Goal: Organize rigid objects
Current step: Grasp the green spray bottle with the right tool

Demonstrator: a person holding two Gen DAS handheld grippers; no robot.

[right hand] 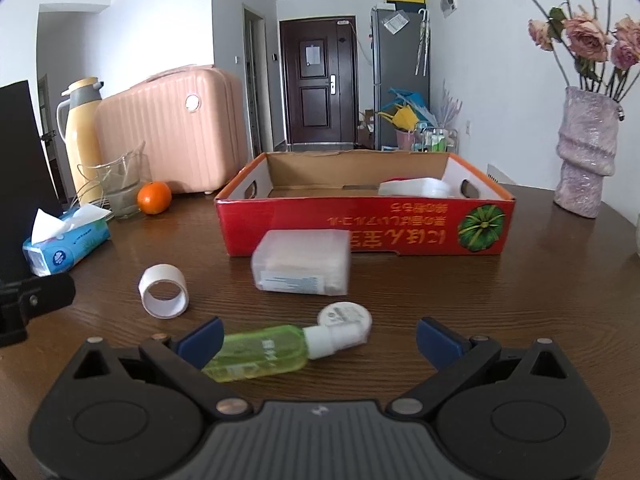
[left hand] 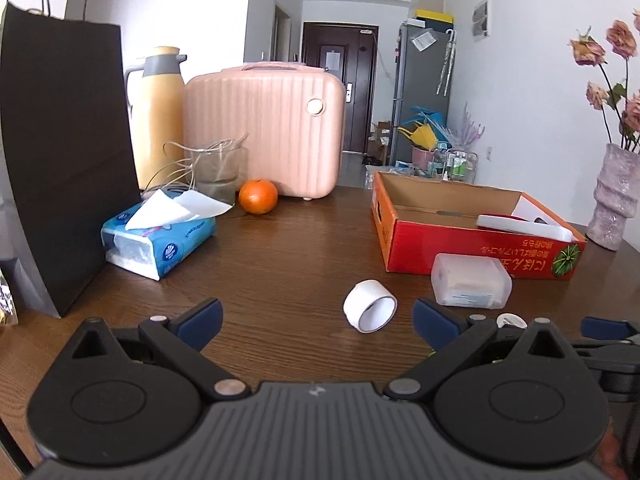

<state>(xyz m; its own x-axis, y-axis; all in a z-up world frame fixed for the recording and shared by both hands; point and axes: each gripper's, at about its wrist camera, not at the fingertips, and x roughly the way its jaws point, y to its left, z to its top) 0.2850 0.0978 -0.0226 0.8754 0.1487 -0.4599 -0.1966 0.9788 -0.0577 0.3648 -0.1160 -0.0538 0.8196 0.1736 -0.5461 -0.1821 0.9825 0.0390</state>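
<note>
A red cardboard box (left hand: 472,248) (right hand: 360,232) stands open on the brown table with a white flat container (left hand: 524,226) (right hand: 420,188) inside. In front of it lie a translucent plastic case (left hand: 472,286) (right hand: 302,262) and a white tape roll (left hand: 370,306) (right hand: 164,290). A green spray bottle (right hand: 260,352) with a white cap lies beside a small round white lid (right hand: 345,318). My left gripper (left hand: 318,322) is open just behind the tape roll. My right gripper (right hand: 320,340) is open, with the bottle between its fingers and untouched on the right side.
At the left stand a black paper bag (left hand: 64,152), a blue tissue pack (left hand: 160,236) (right hand: 66,244), a glass jug (left hand: 218,172), an orange (left hand: 258,196) (right hand: 154,198), a yellow thermos (left hand: 158,116) and a pink case (left hand: 272,128). A vase of roses (right hand: 586,152) stands at the right.
</note>
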